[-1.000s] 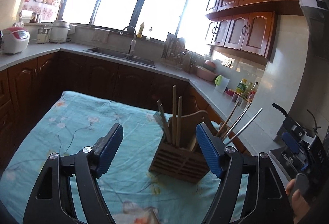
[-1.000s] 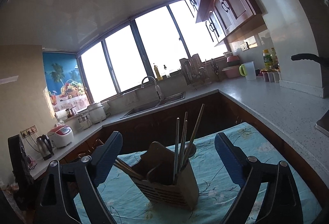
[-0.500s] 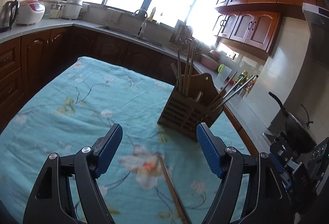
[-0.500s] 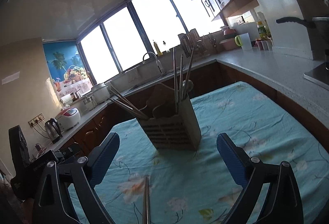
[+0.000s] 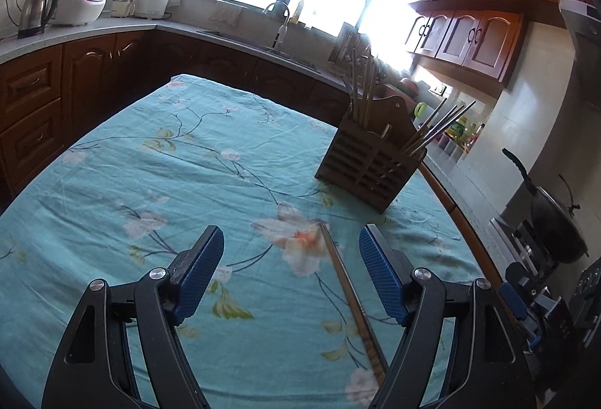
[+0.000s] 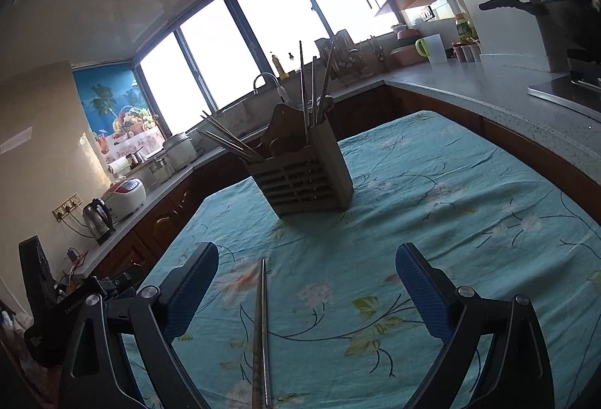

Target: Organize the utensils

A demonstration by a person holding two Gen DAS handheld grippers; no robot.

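Two chopsticks (image 5: 351,300) lie flat between the open left tongs (image 5: 291,273).

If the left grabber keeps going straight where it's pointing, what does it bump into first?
Probably the tablecloth. The left gripper stands open and tilts down toward the cloth, with the loose chopsticks lying between its fingers, nearer the right one. The wooden utensil holder sits farther off to the right. Depth is hard to judge.
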